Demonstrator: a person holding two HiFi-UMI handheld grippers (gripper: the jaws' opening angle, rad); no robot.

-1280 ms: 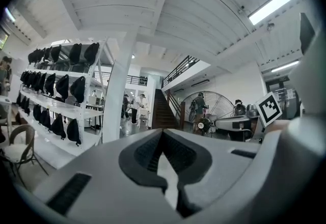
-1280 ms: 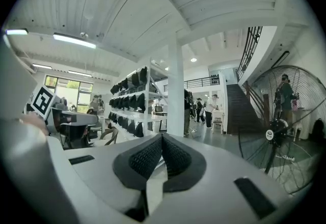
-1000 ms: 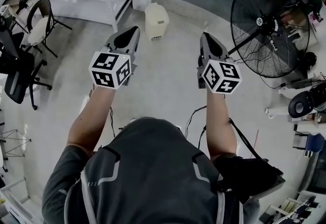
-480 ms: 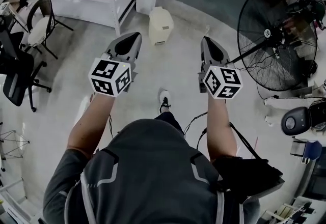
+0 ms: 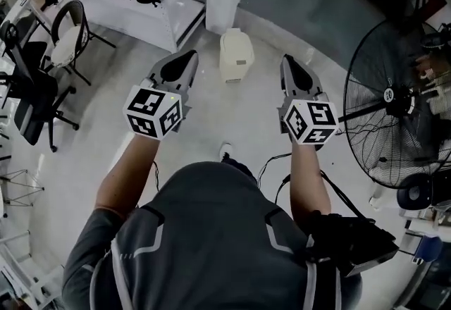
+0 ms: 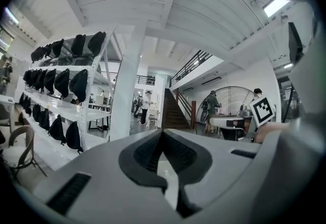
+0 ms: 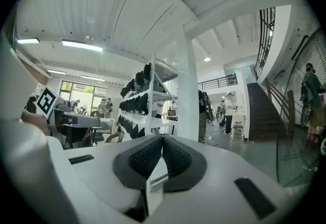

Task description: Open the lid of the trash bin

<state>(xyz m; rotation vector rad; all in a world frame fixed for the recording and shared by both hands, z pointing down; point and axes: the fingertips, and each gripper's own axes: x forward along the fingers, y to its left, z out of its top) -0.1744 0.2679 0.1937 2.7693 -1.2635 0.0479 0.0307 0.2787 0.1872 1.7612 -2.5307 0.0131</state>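
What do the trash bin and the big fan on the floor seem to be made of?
Trash bin: probably plastic, cream and matte; its corners look rounded and moulded, with no shine. Fan: likely metal, dark; its cage is made of thin wire rings and spokes.

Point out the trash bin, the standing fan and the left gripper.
trash bin (image 5: 236,53), head view, on its lid.
standing fan (image 5: 388,95), head view, on the centre hub.
left gripper (image 5: 192,55), head view, at the closed tips.
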